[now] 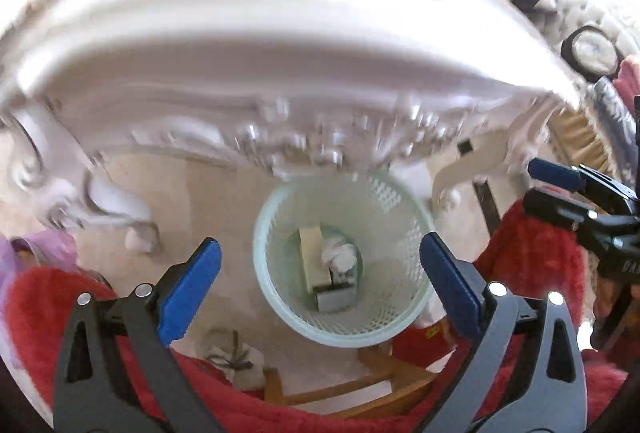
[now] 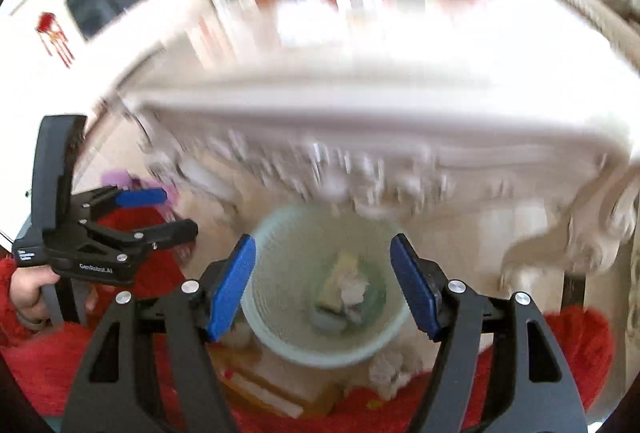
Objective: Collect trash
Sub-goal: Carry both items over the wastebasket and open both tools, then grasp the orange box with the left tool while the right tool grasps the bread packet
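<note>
Poised over the mesh bin (image 1: pixel 344 265) at lower centre — left gripper (image 1: pixel 320 289) and right gripper (image 2: pixel 323 287) both spread, nothing pinched — likely so trash falls in beside the crumpled paper (image 1: pixel 338 255).

A pale green mesh wastebasket (image 1: pixel 344 265) stands upright on the floor, partly under the edge of a white carved table (image 1: pixel 280 89), holding a cream box (image 1: pixel 314 259), a crumpled white paper wad (image 1: pixel 338 257) and a grey carton (image 1: pixel 334 299) at its bottom.
</note>
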`<state>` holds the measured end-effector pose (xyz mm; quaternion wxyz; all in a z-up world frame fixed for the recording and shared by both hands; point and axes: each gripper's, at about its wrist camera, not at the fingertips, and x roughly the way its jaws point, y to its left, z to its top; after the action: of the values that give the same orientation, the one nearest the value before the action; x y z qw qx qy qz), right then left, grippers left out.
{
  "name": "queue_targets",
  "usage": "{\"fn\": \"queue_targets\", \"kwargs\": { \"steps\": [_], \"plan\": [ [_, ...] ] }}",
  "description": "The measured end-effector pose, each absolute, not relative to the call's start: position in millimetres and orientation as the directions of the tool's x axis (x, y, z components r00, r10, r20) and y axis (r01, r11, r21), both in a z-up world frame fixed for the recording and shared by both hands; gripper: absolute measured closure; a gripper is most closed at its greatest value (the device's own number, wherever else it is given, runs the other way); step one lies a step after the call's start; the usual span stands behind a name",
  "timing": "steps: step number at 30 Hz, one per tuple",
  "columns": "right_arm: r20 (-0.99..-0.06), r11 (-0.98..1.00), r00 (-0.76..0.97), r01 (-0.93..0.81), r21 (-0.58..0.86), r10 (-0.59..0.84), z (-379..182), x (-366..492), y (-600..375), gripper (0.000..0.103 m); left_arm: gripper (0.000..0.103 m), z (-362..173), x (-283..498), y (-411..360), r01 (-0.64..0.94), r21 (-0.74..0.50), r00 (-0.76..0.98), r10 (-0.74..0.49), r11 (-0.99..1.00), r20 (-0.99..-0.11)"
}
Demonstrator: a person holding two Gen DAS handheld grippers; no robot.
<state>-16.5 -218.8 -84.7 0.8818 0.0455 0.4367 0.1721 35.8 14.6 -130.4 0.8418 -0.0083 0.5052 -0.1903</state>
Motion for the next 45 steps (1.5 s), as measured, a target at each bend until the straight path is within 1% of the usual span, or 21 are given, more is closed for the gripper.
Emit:
{"fn": "queue_targets", "kwargs": {
  "steps": [2, 4, 8, 12, 14, 16, 19, 23, 26, 29, 36, 39, 42, 45],
  "plan": [
    [-0.710, 0.932, 0.610, -0.299, 0.204, 0.351, -62.5, -8.2, -219.1, 0.037, 0.007, -103.4, 43.5, 19.8, 0.319, -0.195, 0.479, -0.335, 0.927, -0.811],
    [-0.684, 0.930, 0.640, -0.328, 0.167, 0.349, -49.0, 3.5, -216.9, 0.037, 0.007, -72.0, 57.7, 25.1, 0.323, -0.160, 0.568, -0.326, 0.933, -0.755],
    [-0.656, 0.927, 0.679, -0.365, 0.089, 0.330, -31.8, 38.2, -207.6, 0.037, 0.007, -29.7, 112.9, 29.7, 0.230, -0.049, 0.683, -0.197, 0.972, -0.704],
    [-0.657, 0.926, 0.680, -0.368, 0.078, 0.325, -28.0, 67.8, -196.1, 0.037, 0.007, -9.5, 175.2, 30.9, 0.176, -0.073, 0.719, -0.179, 0.982, -0.672],
    [-0.661, 0.922, 0.669, -0.375, 0.096, 0.341, -28.6, 76.0, -191.5, 0.037, 0.007, -5.4, 203.6, 26.6, 0.195, -0.058, 0.726, -0.184, 0.979, -0.663],
    [-0.661, 0.915, 0.664, -0.392, 0.091, 0.350, -27.3, 80.7, -187.4, 0.037, 0.007, -4.0, 234.9, 19.2, 0.259, -0.019, 0.726, -0.208, 0.966, -0.656],
    [-0.662, 0.911, 0.661, -0.406, 0.079, 0.352, -26.8, 85.8, -182.8, 0.037, 0.007, -12.0, 276.3, 14.3, 0.331, 0.002, 0.683, -0.238, 0.944, -0.691],
    [-0.674, 0.913, 0.648, -0.397, 0.099, 0.354, -30.0, 99.9, -181.6, 0.037, 0.007, -27.8, 317.6, 11.7, 0.359, 0.059, 0.660, -0.209, 0.932, -0.722],
    [-0.689, 0.910, 0.625, -0.395, 0.126, 0.367, -35.1, 106.9, -181.1, 0.037, 0.007, -39.3, 331.1, 12.2, 0.382, 0.071, 0.636, -0.207, 0.921, -0.744],
    [-0.700, 0.907, 0.615, -0.405, 0.114, 0.363, -38.6, 109.5, -175.5, 0.037, 0.007, -49.1, 340.5, 8.5, 0.400, 0.084, 0.619, -0.201, 0.913, -0.759],
    [-0.697, 0.904, 0.611, -0.407, 0.130, 0.375, -42.8, 115.6, -176.9, 0.037, 0.007, -67.6, 367.5, 5.9, 0.378, 0.043, 0.541, -0.183, 0.925, -0.821],
    [-0.694, 0.905, 0.616, -0.407, 0.124, 0.372, -43.0, 115.9, -176.6, 0.037, 0.006, -68.7, 371.5, 6.2, 0.368, 0.036, 0.536, -0.181, 0.929, -0.824],
    [-0.696, 0.906, 0.623, -0.412, 0.097, 0.358, -43.2, 114.3, -172.6, 0.037, 0.007, -69.2, 373.1, 7.7, 0.364, 0.020, 0.529, -0.189, 0.931, -0.827],
    [-0.703, 0.907, 0.636, -0.419, 0.031, 0.318, -44.7, 112.4, -165.2, 0.038, 0.007, -69.2, 373.8, 8.1, 0.356, 0.021, 0.530, -0.183, 0.934, -0.828]
  ]
}}
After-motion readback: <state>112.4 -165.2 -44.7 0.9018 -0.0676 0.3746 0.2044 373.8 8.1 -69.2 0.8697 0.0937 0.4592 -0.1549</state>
